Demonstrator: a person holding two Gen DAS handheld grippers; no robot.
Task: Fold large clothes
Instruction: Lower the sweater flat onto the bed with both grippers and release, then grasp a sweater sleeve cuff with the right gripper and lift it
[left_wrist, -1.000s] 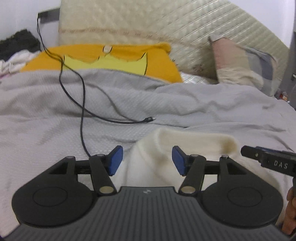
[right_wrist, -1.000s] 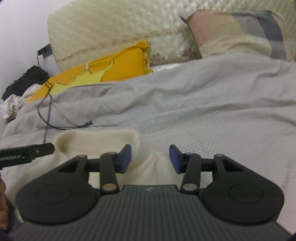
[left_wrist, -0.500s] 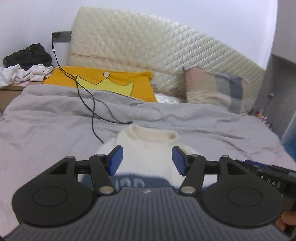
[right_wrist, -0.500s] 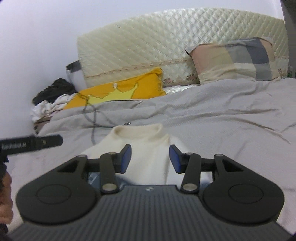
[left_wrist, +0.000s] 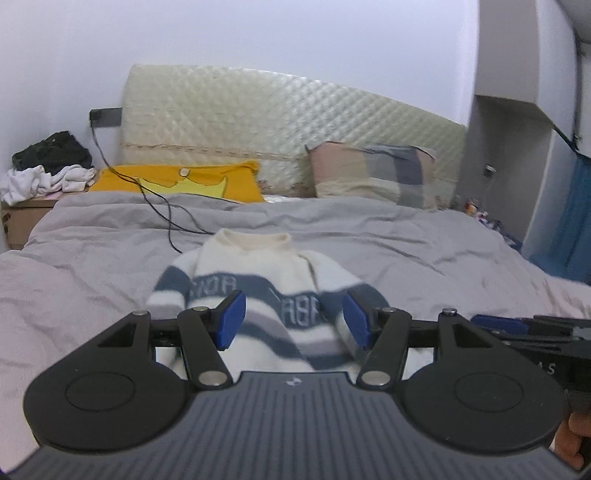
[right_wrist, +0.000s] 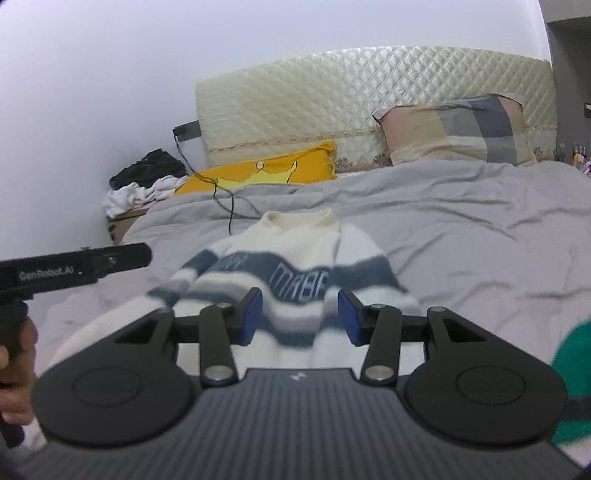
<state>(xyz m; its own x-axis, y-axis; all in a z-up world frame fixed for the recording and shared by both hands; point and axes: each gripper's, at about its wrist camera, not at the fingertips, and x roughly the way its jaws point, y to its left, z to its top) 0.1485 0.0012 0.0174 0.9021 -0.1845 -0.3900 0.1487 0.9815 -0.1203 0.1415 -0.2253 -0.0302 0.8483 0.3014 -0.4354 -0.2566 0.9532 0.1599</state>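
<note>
On the bed (left_wrist: 92, 251), mid-duvet, I see the sweater (left_wrist: 266, 295) lying flat, collar toward the headboard (left_wrist: 295, 122). My left claw (left_wrist: 293, 321) hovers gaping, nothing between its pads; right claw (right_wrist: 300, 317) likewise parted and empty. Pillows (right_wrist: 458, 129) sit behind.

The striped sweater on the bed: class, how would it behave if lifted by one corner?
The striped sweater looks like soft knit, so it would probably droop. It likely drags on the gray bedcover rather than sliding. It cannot roll or tip.
</note>
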